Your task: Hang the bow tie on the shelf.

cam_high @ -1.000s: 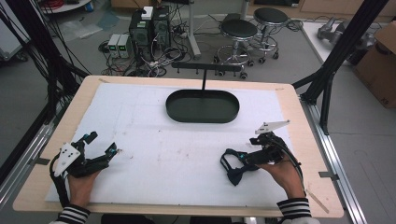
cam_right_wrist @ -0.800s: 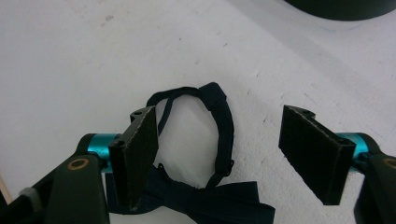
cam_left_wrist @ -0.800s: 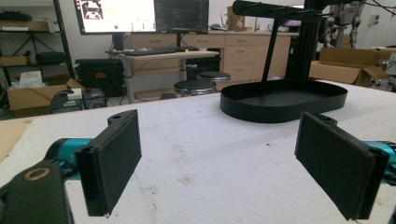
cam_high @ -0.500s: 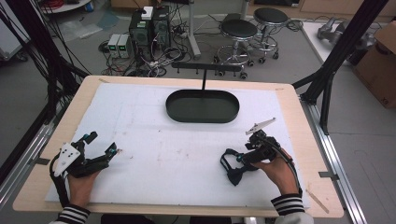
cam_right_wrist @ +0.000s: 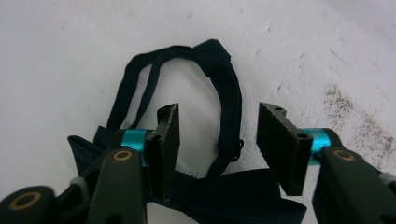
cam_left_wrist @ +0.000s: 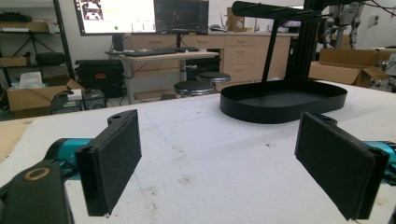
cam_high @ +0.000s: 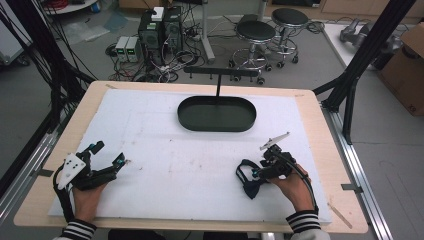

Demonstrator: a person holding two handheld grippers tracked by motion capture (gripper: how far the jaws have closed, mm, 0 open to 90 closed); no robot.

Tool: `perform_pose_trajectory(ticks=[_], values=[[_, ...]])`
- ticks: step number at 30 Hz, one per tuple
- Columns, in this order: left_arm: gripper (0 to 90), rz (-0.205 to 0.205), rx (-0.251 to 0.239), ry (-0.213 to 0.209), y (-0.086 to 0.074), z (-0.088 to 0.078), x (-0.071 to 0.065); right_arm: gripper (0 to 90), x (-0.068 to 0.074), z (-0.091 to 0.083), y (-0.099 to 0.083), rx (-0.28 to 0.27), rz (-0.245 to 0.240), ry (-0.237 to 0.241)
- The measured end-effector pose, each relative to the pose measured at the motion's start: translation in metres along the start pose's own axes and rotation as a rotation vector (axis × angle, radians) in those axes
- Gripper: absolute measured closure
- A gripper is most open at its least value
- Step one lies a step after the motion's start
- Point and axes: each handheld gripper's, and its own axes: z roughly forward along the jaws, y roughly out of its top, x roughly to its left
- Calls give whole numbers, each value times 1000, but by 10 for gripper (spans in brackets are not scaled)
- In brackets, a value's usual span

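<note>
A dark navy bow tie [cam_high: 248, 183] with a looped strap [cam_right_wrist: 227, 95] lies on the white foam mat [cam_high: 165, 170], near the front right. My right gripper [cam_high: 254, 174] hovers just over it, open. In the right gripper view its jaws straddle the strap's right side, and the bow's wings lie below them; nothing is clamped. My left gripper [cam_high: 119, 161] rests near the front left edge of the mat, open, with nothing between its pads [cam_left_wrist: 112, 163]. It points toward the black oval tray [cam_left_wrist: 280, 100].
A black oval tray [cam_high: 186, 119] sits at the back centre of the mat, with a black T-shaped hanger stand [cam_high: 220, 73] rising behind it. The wooden table edge [cam_high: 345, 160] frames the mat. Stools, computers and cables stand on the floor beyond.
My right gripper has shifted slightly left and toward the near edge, tipping down over the bow tie. The left gripper has stayed still.
</note>
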Motion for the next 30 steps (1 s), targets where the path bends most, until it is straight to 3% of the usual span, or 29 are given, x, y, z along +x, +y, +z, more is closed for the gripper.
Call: perform_pose_trajectory(ticks=[21,25,30], values=[[149,0,0,0,0,0,0,692,1,12,2,67,1,-11],[149,-1,-1,0,0,0,0,815,2,12,2,74,2,-27],[149,-1,-1,0,0,0,0,856,2,13,2,61,19,-28]])
